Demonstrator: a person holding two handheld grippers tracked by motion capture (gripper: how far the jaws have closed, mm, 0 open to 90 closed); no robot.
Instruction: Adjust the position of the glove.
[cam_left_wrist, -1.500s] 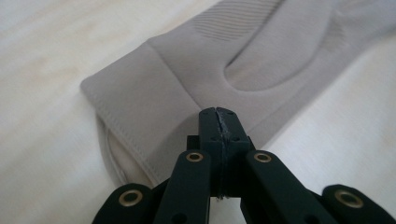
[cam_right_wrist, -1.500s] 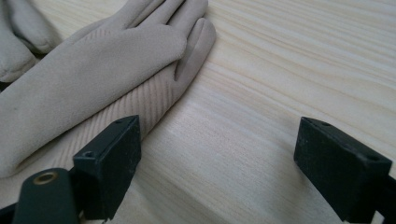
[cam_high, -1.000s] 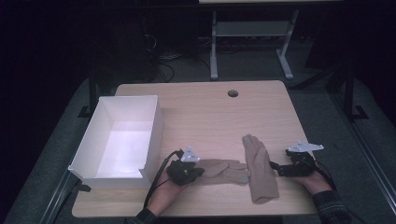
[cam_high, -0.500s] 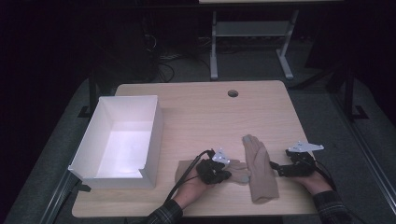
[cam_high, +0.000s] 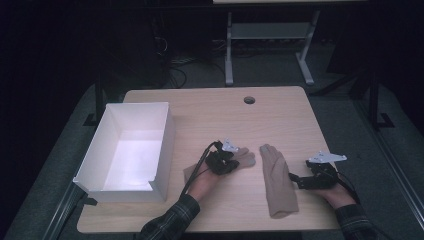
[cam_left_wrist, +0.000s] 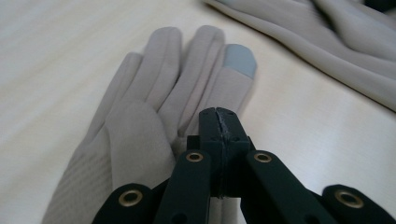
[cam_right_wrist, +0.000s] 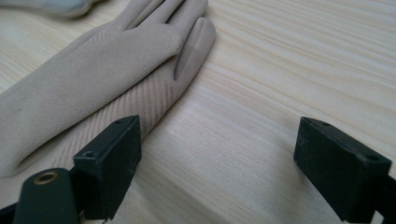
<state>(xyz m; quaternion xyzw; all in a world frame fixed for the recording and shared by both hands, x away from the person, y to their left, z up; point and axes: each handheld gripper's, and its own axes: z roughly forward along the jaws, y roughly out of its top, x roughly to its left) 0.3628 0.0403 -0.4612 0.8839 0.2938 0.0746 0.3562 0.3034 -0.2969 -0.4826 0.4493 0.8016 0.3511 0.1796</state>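
At frame centre the left gripper (cam_high: 229, 159) is sitting on one glove (cam_left_wrist: 154, 102), jaws clenched together with no fabric visibly between them. The right gripper (cam_high: 299, 181), jaws spread, is resting beside the second glove (cam_high: 276, 180), lower right. Likely pairing them; next calls for a real grasp.

Left claw (cam_left_wrist: 219, 116) jaws pressed together, right claw (cam_right_wrist: 219, 158) spread wide
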